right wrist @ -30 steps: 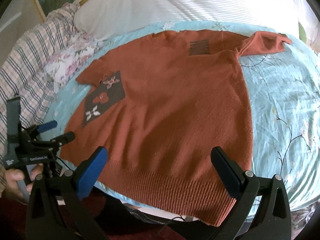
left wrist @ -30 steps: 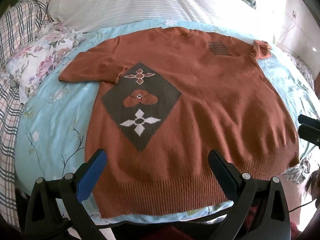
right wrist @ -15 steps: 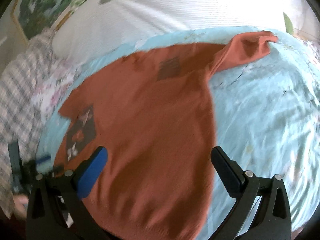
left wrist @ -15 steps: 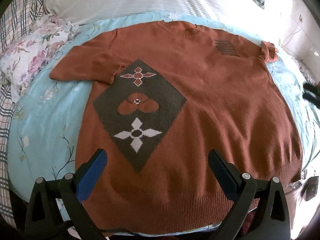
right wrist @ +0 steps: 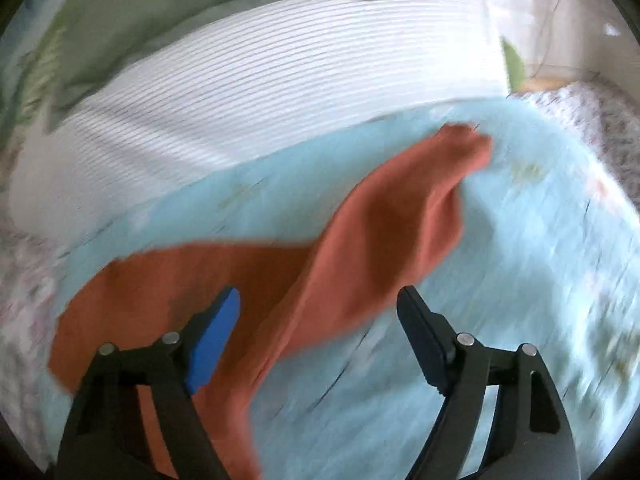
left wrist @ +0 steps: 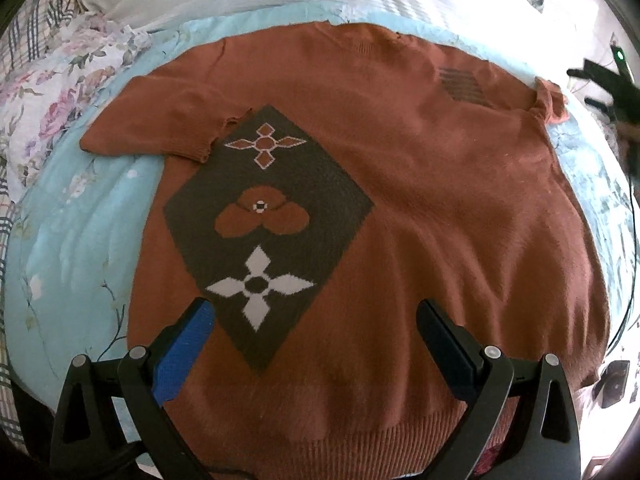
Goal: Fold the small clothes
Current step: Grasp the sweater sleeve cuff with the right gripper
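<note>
This is a bedroom in a home; a bed fills the view, covered by a light blue sheet with little flowers and twigs on it; a big white striped pillow lies at the far end; a flowery cloth and a checked blanket are bunched up at the side; a green cover lies behind the pillow.
</note>
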The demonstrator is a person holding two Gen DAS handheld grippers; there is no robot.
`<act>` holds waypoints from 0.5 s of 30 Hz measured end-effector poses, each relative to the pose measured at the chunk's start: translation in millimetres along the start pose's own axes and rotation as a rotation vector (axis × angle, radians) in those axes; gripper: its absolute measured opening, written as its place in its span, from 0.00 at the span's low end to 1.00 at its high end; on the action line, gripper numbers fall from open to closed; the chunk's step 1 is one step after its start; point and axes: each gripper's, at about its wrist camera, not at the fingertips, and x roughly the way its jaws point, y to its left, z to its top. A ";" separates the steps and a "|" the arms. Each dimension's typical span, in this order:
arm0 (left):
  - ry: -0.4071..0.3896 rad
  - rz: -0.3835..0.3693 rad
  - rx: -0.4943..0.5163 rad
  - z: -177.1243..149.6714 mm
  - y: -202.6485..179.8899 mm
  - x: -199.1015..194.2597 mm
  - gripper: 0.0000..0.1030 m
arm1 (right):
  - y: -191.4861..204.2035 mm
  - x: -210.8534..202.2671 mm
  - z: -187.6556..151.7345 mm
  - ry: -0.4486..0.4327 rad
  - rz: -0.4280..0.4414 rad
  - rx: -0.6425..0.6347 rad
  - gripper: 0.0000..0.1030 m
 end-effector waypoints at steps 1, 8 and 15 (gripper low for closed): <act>0.011 0.001 0.001 2.0 -1.4 3.8 0.98 | -5.5 12.1 14.8 -0.008 -0.028 -0.004 0.78; 0.064 -0.021 0.000 21.5 -12.6 31.5 0.98 | -44.3 86.1 90.3 0.004 -0.160 0.061 0.69; 0.094 -0.022 -0.004 38.5 -20.1 54.5 0.98 | -76.9 164.8 107.0 0.114 -0.262 0.095 0.68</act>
